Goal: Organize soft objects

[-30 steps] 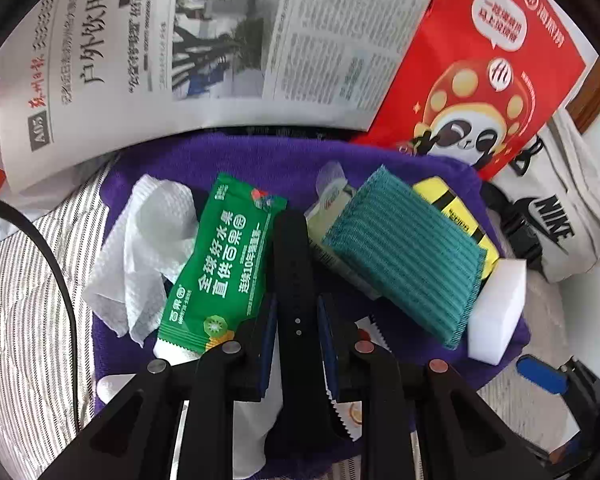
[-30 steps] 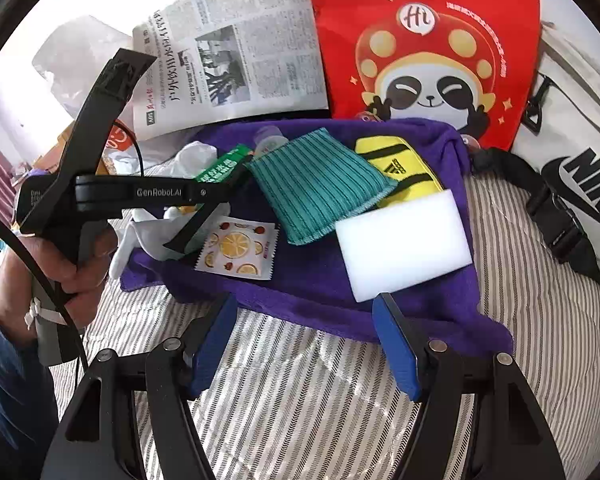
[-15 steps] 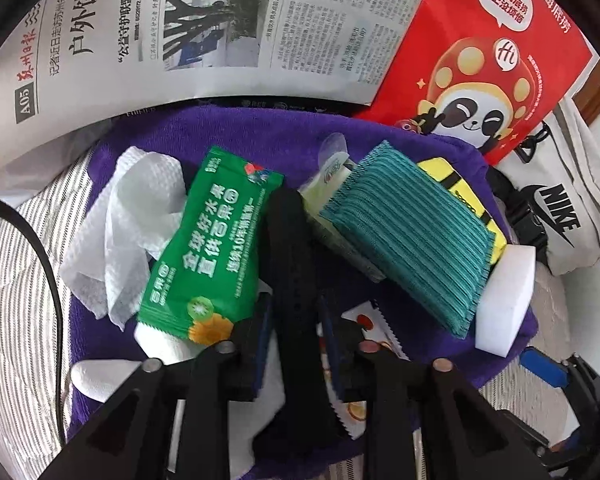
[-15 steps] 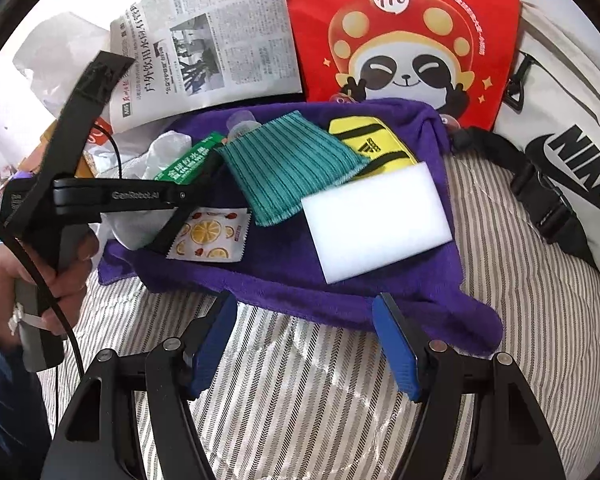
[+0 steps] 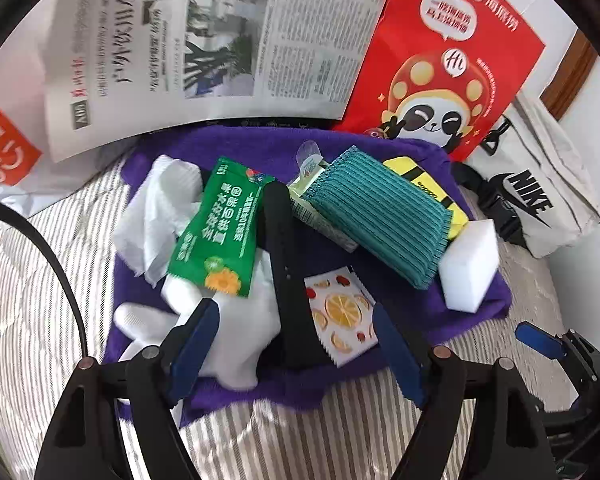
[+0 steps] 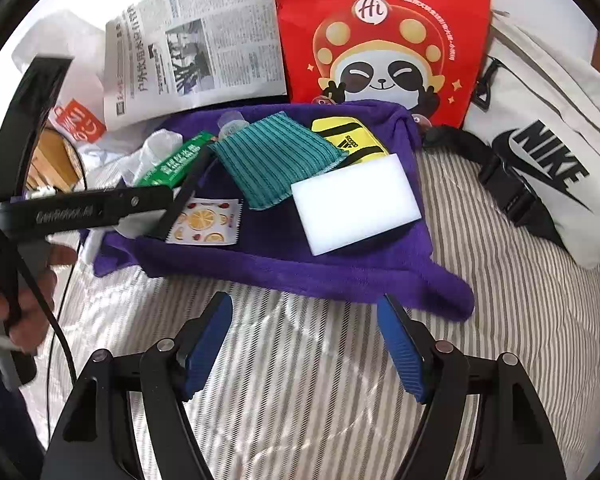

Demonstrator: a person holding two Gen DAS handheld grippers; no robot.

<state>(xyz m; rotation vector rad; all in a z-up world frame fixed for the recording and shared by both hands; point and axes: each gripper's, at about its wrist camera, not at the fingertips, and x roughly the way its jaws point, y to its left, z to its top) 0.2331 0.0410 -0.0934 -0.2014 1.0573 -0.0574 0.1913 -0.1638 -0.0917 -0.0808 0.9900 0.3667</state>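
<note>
**Soft objects being gathered on purple towel: partly sorted**

One purple towel (image 6: 284,264) is being used as the collecting place on the striped bed (image 6: 320,360). Being carried on it: one black strap (image 5: 288,276), lying between the green snack packet (image 5: 220,228) and the fruit-print sachet (image 5: 340,316); one teal ribbed cloth (image 6: 268,164) overlapping one yellow pouch (image 6: 352,140); one white sponge block (image 6: 356,204); one crumpled white tissue (image 5: 160,208); white cloth (image 5: 240,332) under the strap.

The left gripper (image 5: 296,340) is being held just above the strap's near end, its jaws just spread apart and pinching nothing. The right gripper (image 6: 304,344) is being held over bare bedding, jaws spread and empty.

Judged unfinished: the things are being left overlapped, and one white bag (image 6: 540,152) is lying off the towel.
</note>
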